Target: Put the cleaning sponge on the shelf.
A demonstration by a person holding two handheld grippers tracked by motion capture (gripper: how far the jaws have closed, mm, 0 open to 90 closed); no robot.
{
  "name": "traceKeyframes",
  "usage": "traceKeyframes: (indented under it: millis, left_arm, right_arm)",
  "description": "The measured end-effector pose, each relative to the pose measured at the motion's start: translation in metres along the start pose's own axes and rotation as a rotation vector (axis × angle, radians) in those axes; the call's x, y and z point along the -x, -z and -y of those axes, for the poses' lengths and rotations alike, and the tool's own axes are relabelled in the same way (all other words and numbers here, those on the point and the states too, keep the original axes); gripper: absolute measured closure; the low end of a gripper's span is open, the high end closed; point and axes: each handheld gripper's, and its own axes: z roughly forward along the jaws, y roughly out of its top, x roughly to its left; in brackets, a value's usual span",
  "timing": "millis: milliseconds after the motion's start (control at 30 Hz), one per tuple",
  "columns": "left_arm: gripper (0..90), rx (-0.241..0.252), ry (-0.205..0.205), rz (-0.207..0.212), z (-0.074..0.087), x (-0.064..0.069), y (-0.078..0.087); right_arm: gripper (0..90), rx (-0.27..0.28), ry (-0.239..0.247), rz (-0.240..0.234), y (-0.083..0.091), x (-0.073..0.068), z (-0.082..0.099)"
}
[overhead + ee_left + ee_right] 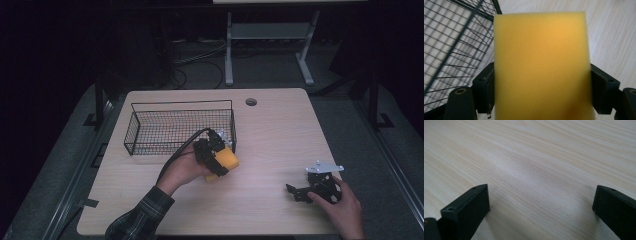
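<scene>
On the left of the counter stands a black wire basket. Just beside its right end, the left tongs are clamped on a yellow sponge, the pads pressing its two sides and holding it above the counter. Well apart, near the right edge, the right tongs rest low over bare wood, jaws wide apart with nothing between them.

The sponge sits just right of the basket's near corner; the right tool lies well apart rightward on the table.
</scene>
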Motion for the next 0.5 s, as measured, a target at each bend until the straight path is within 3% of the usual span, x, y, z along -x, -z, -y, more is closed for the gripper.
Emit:
traceKeyframes:
  millis: [500]
  left_arm:
    - [22.6,0.030,0.031,-0.031,-0.004,-0.021,0.026]
  right_arm:
    - [0.2,0.000,-0.003,-0.001,0.000,0.000,0.000]
